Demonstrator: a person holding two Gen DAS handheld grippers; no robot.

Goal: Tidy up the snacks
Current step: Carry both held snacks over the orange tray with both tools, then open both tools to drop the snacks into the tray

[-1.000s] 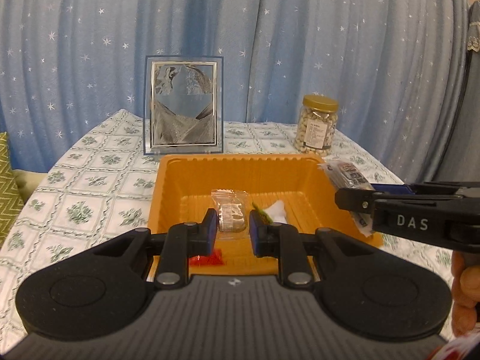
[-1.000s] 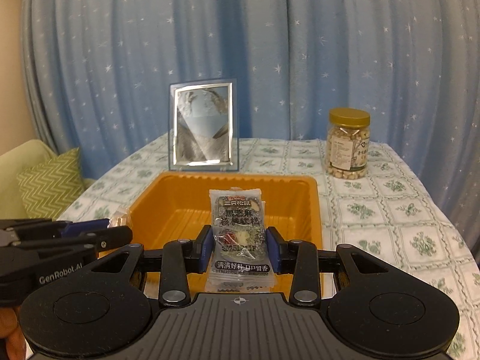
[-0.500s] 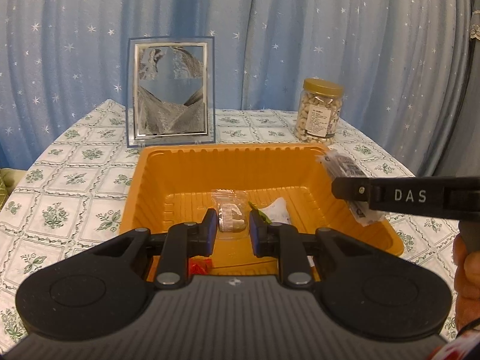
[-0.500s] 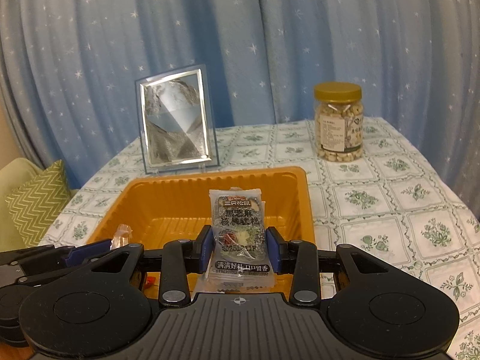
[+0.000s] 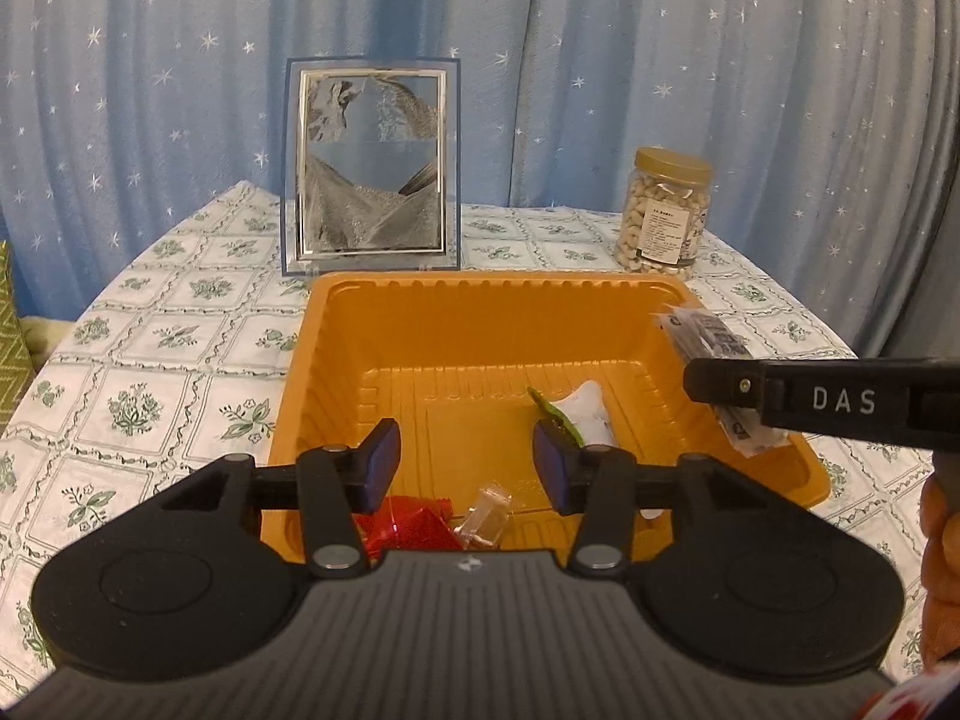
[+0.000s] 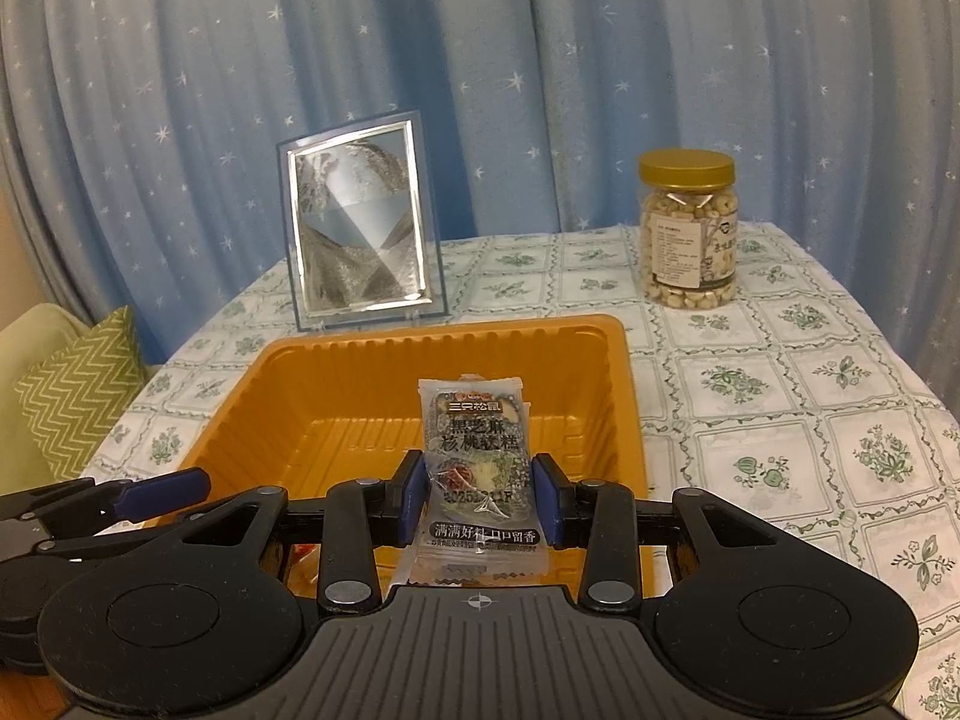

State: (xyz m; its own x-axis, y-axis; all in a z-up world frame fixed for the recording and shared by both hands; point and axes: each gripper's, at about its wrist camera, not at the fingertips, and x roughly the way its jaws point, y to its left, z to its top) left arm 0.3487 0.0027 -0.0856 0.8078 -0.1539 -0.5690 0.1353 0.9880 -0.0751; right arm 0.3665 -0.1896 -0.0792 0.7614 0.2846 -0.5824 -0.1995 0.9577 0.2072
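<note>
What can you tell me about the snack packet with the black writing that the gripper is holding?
The snack packet is a flat, clear plastic wrapper with bold black Chinese writing and a food picture. It stands upright, pinched at its sides by the right gripper, held above the near part of the orange tray. Nothing else touches it.

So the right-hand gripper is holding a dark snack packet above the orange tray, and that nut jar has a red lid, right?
Not quite: the nut jar has a gold lid, as the right wrist view shows. The right gripper does hold the dark snack packet above the orange tray.
</note>
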